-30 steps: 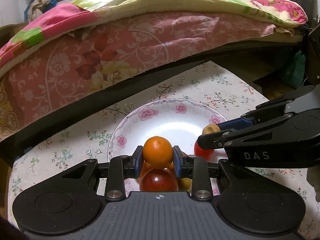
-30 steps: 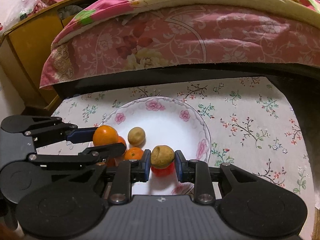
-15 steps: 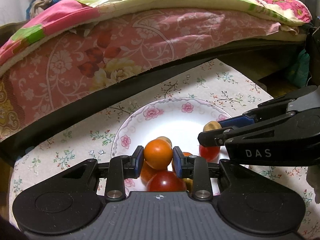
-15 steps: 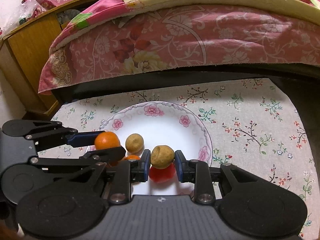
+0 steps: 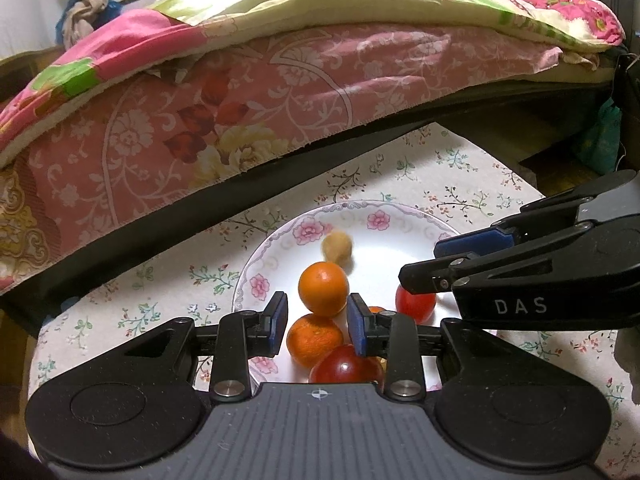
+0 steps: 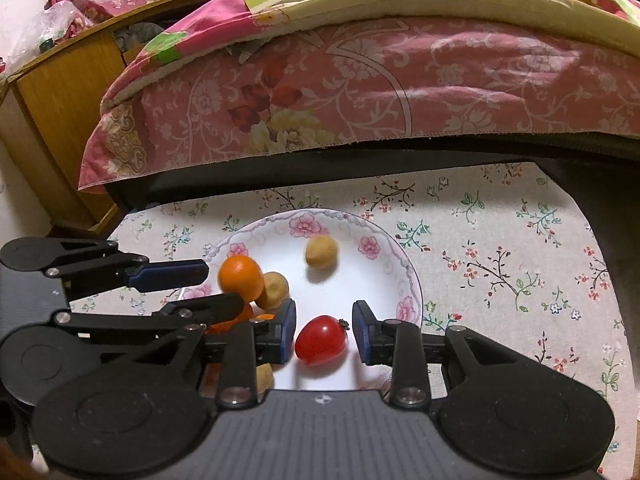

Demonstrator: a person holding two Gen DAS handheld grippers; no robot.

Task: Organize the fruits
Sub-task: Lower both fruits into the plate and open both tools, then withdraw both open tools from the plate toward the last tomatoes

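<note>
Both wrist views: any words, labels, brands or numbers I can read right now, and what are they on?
"DAS": white letters on the black body of the right gripper, seen in the left wrist view.
A small crosshair mark, no letters, sits on the ribbed grey housing at the bottom of each view.
Nothing else reads: the plate, the tablecloth and the bedding carry only flower patterns.

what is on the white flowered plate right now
Two oranges, two red tomatoes and tan round fruits. Anything under the gripper bodies is hidden.
</note>
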